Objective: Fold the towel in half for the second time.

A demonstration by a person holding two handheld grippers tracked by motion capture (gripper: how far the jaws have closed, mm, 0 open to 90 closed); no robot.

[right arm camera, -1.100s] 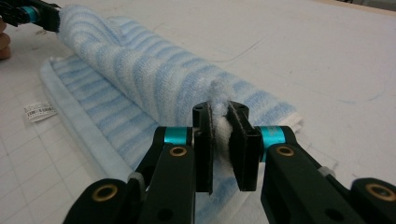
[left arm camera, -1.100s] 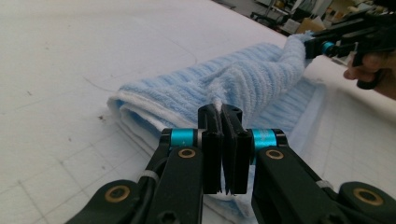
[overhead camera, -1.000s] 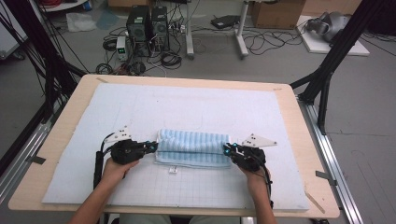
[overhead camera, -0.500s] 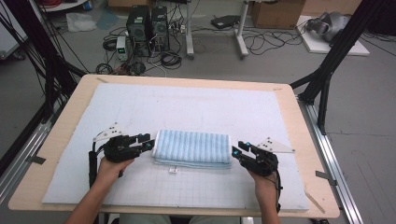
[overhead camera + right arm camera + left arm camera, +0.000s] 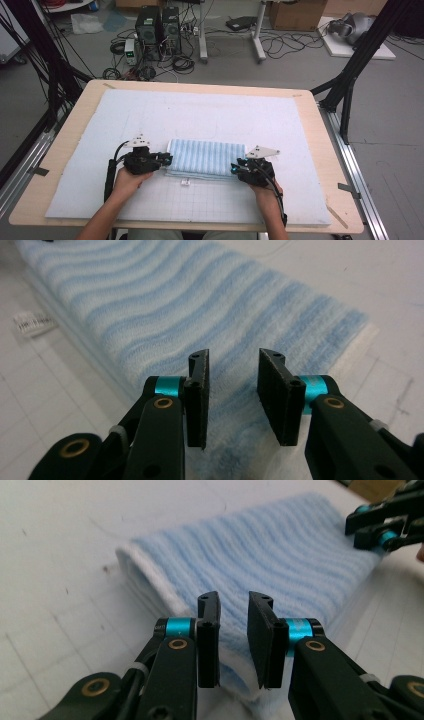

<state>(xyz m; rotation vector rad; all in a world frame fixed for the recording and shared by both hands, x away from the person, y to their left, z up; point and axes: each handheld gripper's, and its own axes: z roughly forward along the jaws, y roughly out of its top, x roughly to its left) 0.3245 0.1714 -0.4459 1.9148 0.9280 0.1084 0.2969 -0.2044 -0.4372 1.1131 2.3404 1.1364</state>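
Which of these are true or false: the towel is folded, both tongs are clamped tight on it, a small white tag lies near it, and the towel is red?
1. The striped towel lies folded on the white mat. True.
2. The left tongs and right tongs are clamped tight on the towel. False: a gap shows between the pads of each, one at each end of the towel; both pairs have just been closing.
3. A small white tag lies by the towel's near edge. True.
4. The towel is red. False: it is light blue with white stripes.
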